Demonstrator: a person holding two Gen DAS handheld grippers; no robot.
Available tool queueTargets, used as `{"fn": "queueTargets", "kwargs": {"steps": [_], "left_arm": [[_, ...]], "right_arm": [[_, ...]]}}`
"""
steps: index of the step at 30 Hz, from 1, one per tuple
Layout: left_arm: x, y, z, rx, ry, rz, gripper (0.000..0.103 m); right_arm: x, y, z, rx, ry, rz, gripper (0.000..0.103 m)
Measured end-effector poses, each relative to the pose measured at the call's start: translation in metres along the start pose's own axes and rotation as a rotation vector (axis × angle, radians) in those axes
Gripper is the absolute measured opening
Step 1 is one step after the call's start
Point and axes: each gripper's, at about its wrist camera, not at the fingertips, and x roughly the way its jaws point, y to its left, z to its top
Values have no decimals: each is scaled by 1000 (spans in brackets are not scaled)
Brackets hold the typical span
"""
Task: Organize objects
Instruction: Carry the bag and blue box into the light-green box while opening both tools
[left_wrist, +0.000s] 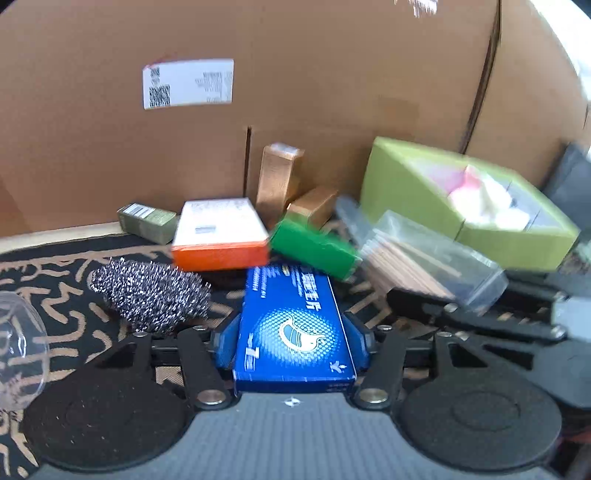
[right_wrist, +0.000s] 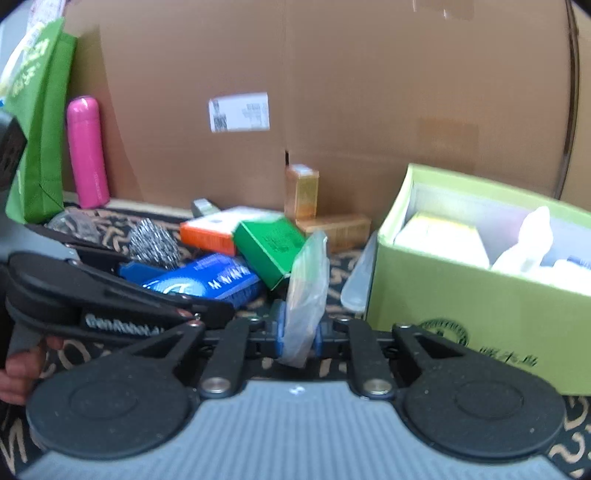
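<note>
A blue box (left_wrist: 291, 325) lies on the patterned cloth, and my left gripper (left_wrist: 293, 339) is shut on it, its blue pads pressing both long sides. In the right wrist view the same blue box (right_wrist: 210, 282) shows at the left, with the left gripper's black fingers (right_wrist: 155, 291) around it. My right gripper (right_wrist: 299, 334) is shut on a clear plastic bag (right_wrist: 306, 280), which stands up between its pads. From the left wrist view that bag (left_wrist: 424, 266) holds thin wooden sticks. The open lime green box (right_wrist: 461, 310) stands just right of the bag.
Behind lie an orange and white box (left_wrist: 221, 236), a green box (left_wrist: 314, 251), a steel scourer (left_wrist: 151, 291), two copper boxes (left_wrist: 277, 177) and a small olive box (left_wrist: 147, 218). A cardboard wall (left_wrist: 295, 92) closes the back. A pink bottle (right_wrist: 86, 151) and green bag (right_wrist: 40, 122) stand left.
</note>
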Motion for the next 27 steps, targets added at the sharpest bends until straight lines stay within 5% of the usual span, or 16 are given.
{"fn": "queueTargets", "kwargs": {"steps": [15, 27], "left_arm": [[-45, -13, 12, -118, -239, -115, 60], [-36, -76, 58, -69, -313, -198, 60]], "right_arm": [[-49, -30, 16, 93, -256, -20, 13], [-76, -81, 20, 179, -402, -327, 13]]}}
